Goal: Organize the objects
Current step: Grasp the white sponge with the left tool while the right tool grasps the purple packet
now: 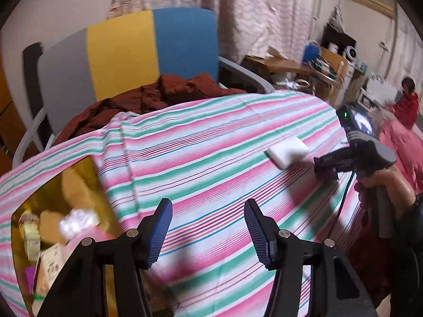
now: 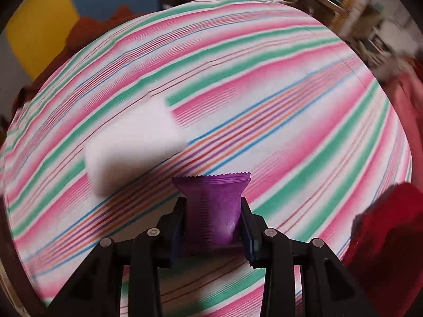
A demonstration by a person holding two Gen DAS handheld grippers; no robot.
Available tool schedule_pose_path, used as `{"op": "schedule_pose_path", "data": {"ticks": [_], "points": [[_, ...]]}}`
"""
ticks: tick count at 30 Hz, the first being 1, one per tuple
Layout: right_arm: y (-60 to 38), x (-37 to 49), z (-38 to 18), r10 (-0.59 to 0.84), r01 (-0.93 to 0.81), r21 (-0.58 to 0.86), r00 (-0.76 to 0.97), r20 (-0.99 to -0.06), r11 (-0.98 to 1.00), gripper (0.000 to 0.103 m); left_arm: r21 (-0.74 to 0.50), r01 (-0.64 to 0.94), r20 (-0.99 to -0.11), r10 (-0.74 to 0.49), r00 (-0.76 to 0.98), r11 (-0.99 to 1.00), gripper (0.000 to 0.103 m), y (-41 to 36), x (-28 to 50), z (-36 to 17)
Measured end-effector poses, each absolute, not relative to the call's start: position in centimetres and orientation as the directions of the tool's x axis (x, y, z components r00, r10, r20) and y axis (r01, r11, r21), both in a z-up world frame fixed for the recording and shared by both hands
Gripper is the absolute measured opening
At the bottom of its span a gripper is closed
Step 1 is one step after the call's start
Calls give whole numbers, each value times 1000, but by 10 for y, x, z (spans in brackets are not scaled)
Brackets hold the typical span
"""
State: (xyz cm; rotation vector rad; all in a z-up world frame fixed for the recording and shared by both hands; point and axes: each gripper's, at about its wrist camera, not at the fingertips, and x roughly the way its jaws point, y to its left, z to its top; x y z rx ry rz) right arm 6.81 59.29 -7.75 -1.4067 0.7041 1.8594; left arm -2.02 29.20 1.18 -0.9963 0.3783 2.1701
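Observation:
My right gripper (image 2: 212, 211) is shut on a purple snack packet (image 2: 212, 206) and holds it just above the striped tablecloth (image 2: 264, 92). It also shows in the left wrist view (image 1: 327, 167) at the right, with the purple packet (image 1: 330, 173) in it. A white rectangular block (image 2: 132, 148) lies on the cloth just left of the packet; it also shows in the left wrist view (image 1: 288, 152). My left gripper (image 1: 207, 227) is open and empty above the cloth. A yellow box (image 1: 53, 224) with several packets in it sits at the lower left.
A chair (image 1: 127, 50) with grey, yellow and blue panels stands behind the table, with a dark red cloth (image 1: 148, 97) on its seat. A cluttered desk (image 1: 304, 68) stands at the back right. A person in red (image 1: 407, 103) is far right.

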Motion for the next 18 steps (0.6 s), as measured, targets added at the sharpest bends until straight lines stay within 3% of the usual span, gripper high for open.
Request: {"op": "schedule_pose_path", "data": {"ticks": [12, 14, 16, 18], "points": [[596, 77, -73, 175, -818, 72, -207, -963, -570, 39, 16, -881, -808, 513, -290, -472, 57, 398, -34, -22], [598, 80, -73, 166, -828, 94, -220, -961, -553, 40, 20, -896, -816, 510, -271, -444, 65, 412, -36, -28], [598, 82, -71, 153, -830, 122, -241, -958, -544, 44, 32, -911, -823, 507, -257, -410, 70, 428, -36, -35], [600, 85, -69, 132, -834, 168, -275, -952, -526, 59, 35, -927, -832, 503, -233, -373, 71, 443, -35, -41]]}}
